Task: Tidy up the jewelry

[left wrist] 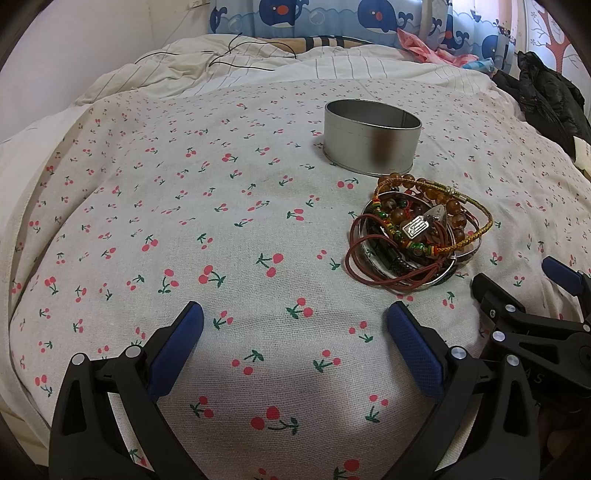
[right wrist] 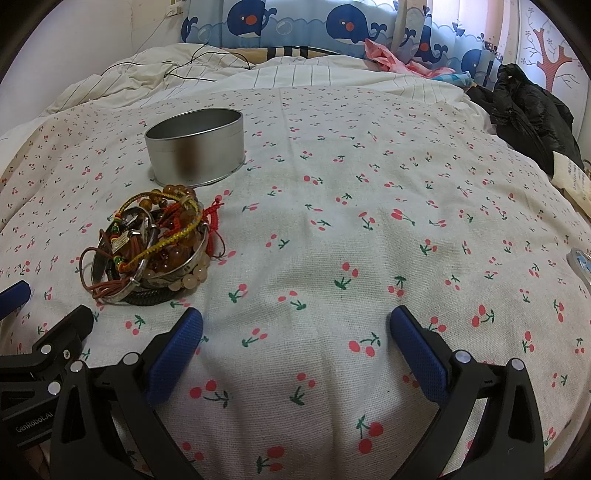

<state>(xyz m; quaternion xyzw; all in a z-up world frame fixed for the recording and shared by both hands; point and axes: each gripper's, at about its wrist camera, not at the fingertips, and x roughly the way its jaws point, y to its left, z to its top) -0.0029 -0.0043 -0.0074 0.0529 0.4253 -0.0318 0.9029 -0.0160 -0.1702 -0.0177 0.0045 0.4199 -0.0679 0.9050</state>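
- A round silver tin [left wrist: 372, 138] stands upright and lidless on a bed covered by a cherry-print sheet [left wrist: 221, 240]; it serves as the landmark here.
- The jewelry pile [left wrist: 417, 232] lies on the sheet just in front of the tin, on the side nearer the cameras, its amber beads [right wrist: 177, 192] almost touching the tin's base rim.
- The pile is a tangle: silver bangles [right wrist: 147, 273], a yellow braided cord bracelet [left wrist: 476, 229], brown cord loops [left wrist: 365, 273], a red string [right wrist: 214, 218] and a small silver tag [left wrist: 415, 227].
- The left hand-held gripper [left wrist: 295, 328] hovers over bare sheet, nearer the camera than the tin and left of the pile, its blue-padded fingers [left wrist: 177, 347] wide apart and holding nothing.
- The right hand-held gripper [right wrist: 297, 328] sits nearer than the tin and to its right, fingers likewise spread apart and empty.
- Beyond the tin lie a striped quilt [left wrist: 332, 70], a whale-print curtain [right wrist: 295, 22] and a black jacket [right wrist: 528, 107] off to the right.
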